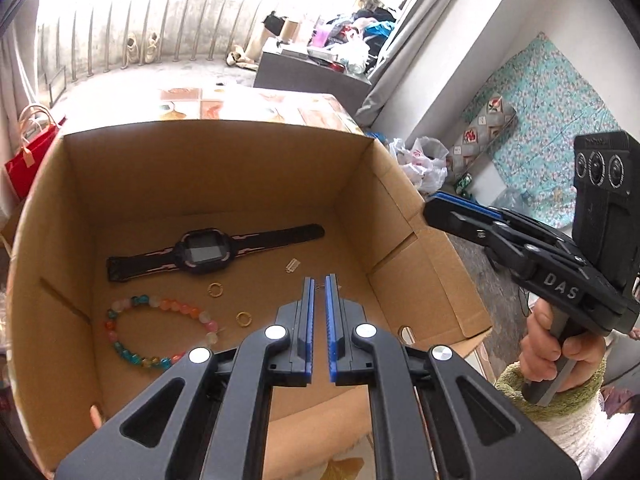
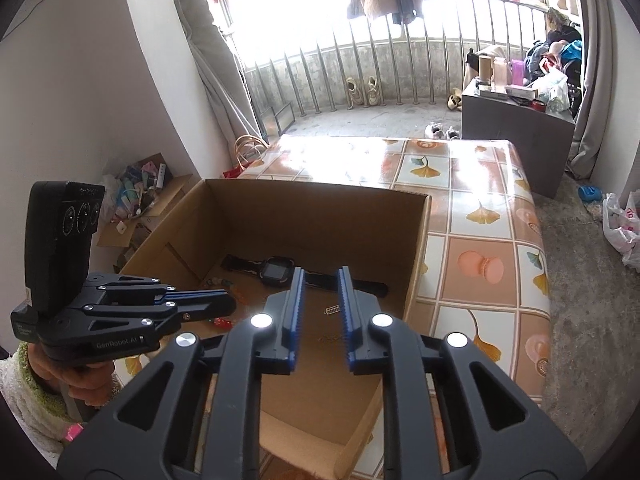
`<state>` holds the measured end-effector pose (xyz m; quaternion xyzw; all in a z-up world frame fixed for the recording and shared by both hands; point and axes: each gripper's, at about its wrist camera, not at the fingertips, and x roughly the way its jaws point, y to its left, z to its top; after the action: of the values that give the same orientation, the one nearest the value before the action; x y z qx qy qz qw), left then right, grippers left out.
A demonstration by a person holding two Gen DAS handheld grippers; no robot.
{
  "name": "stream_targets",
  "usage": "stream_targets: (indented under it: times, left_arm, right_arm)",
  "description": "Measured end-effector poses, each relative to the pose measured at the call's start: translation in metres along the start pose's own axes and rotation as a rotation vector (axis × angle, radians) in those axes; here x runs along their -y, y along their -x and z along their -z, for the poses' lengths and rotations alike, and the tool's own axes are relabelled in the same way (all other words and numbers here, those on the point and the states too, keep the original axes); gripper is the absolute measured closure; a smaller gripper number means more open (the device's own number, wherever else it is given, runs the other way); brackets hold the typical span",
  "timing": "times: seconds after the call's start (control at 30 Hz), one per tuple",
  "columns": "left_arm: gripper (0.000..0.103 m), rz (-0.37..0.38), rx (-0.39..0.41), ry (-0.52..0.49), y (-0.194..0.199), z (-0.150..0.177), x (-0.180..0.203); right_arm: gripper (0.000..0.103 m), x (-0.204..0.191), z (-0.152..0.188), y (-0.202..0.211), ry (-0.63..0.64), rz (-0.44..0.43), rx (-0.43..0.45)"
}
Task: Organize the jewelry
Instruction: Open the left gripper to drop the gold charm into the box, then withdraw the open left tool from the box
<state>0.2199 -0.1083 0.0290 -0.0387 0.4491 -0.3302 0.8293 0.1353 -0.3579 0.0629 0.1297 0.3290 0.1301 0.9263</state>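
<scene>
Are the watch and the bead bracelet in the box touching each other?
Apart. The left wrist view shows bare cardboard floor between the watch and the bead bracelet in the box.

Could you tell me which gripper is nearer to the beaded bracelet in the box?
Left. The left gripper is over the box floor beside the beaded bracelet; the right gripper is at the box's far side.

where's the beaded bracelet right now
In the left wrist view the beaded bracelet lies on the floor of the cardboard box, lower left, just in front of the watch.
</scene>
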Motion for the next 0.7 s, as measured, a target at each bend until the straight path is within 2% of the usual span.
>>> stream_targets:
  times: [0.1,0.17,0.23,0.43,0.57,0.7]
  left_arm:
    - [0.094,-0.011,0.031,-0.005,0.018,0.004,0.001]
    - [0.086,-0.025,0.061,-0.013,0.035,0.010,0.002]
    - [0.071,-0.052,0.090,-0.031,0.051,0.018,0.004]
    - [0.039,-0.161,0.160,-0.097,0.095,0.058,0.005]
    - [0.030,-0.217,0.174,-0.124,0.111,0.090,0.001]
    - [0.024,-0.230,0.121,-0.118,0.109,0.121,-0.009]
  right_arm:
    - [0.076,-0.008,0.004,0.017,0.006,0.000,0.023]
    - [0.072,-0.015,0.008,0.030,0.013,-0.002,0.041]
    - [0.064,-0.024,0.014,0.046,0.021,-0.019,0.066]
    - [0.064,-0.044,0.041,0.090,0.029,-0.067,0.111]
    - [0.064,-0.047,0.060,0.107,0.009,-0.067,0.117]
    - [0.064,-0.048,0.082,0.104,-0.033,-0.068,0.074]
